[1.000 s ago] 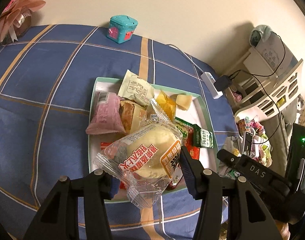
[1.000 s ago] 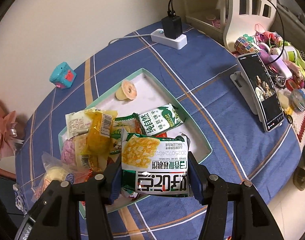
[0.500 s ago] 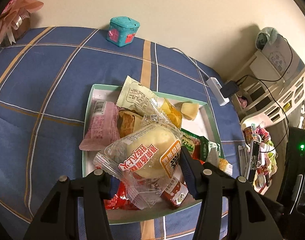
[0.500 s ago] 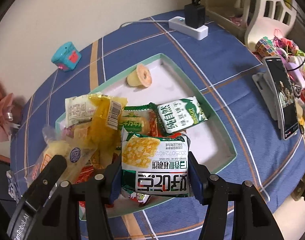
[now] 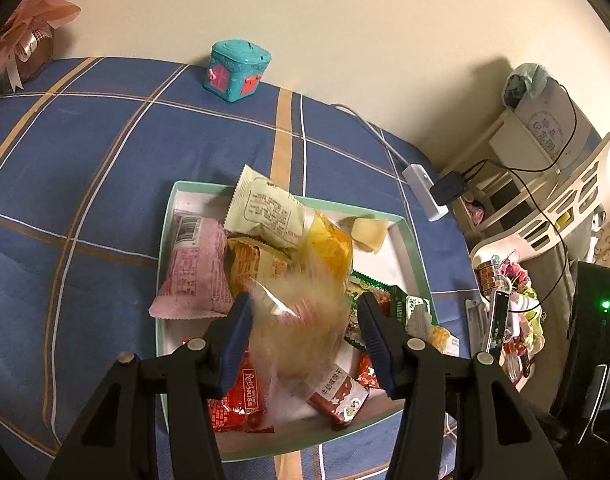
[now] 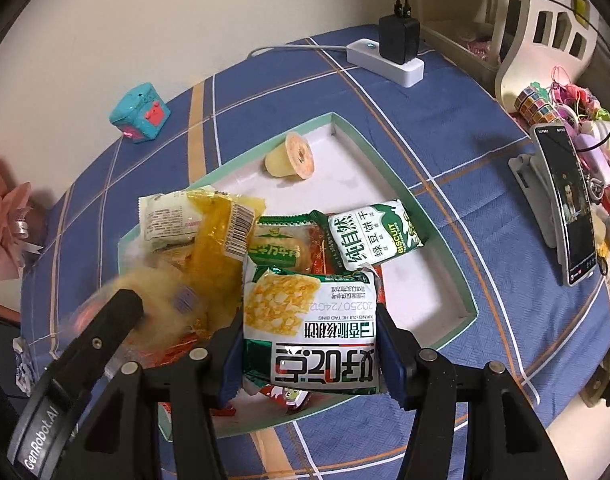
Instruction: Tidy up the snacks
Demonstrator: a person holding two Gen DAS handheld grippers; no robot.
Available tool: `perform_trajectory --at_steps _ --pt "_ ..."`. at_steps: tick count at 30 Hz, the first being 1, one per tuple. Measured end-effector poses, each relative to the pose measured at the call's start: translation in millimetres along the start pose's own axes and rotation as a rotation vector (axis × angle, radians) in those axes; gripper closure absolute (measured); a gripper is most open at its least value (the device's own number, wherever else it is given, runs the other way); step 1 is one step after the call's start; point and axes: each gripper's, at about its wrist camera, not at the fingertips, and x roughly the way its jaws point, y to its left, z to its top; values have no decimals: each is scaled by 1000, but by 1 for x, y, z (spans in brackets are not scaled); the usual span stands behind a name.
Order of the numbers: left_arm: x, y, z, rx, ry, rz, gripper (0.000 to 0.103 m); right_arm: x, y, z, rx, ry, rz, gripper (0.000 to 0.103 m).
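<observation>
My right gripper has its jaws partly closed on the sides of the green-and-white pastry packet, holding it face-up and lifted over the near end of the tray; I read that as keeping it clear of the pile until I pick a spot for it. My left gripper has its jaws part-way in with the clear-wrapped bun between them, but the bun is smeared with motion blur, so I judge it is being gripped rather than loose and cannot be sure the pads are pressing. It hangs over the near left part of the same tray. Outward from there, the tray is a shallow, mint-rimmed box with a white floor, sitting on the blue plaid tablecloth. Its left half is crowded: a pink packet lies flat by the left wall, a cream packet leans across the heap, a yellow wrapper lies over it, and red packets lie at the near edge. The green biscuit packet lies mid-tray, and a jelly cup lies tipped on its side alone at the far end, where the bare floor looks to me like the room left for sorting.
</observation>
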Motion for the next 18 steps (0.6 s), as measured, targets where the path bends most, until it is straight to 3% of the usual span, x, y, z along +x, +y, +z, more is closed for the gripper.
perform_trajectory --at_steps 6,10,18 --pt "-5 6 3 -18 0 -3 48 -3 3 -1 -6 -4 -1 43" --pt "-11 10 5 -31 -1 21 38 -2 5 -1 -15 3 -6 42" --pt "-18 21 6 -43 11 110 33 -1 13 -4 -43 11 -28 30"
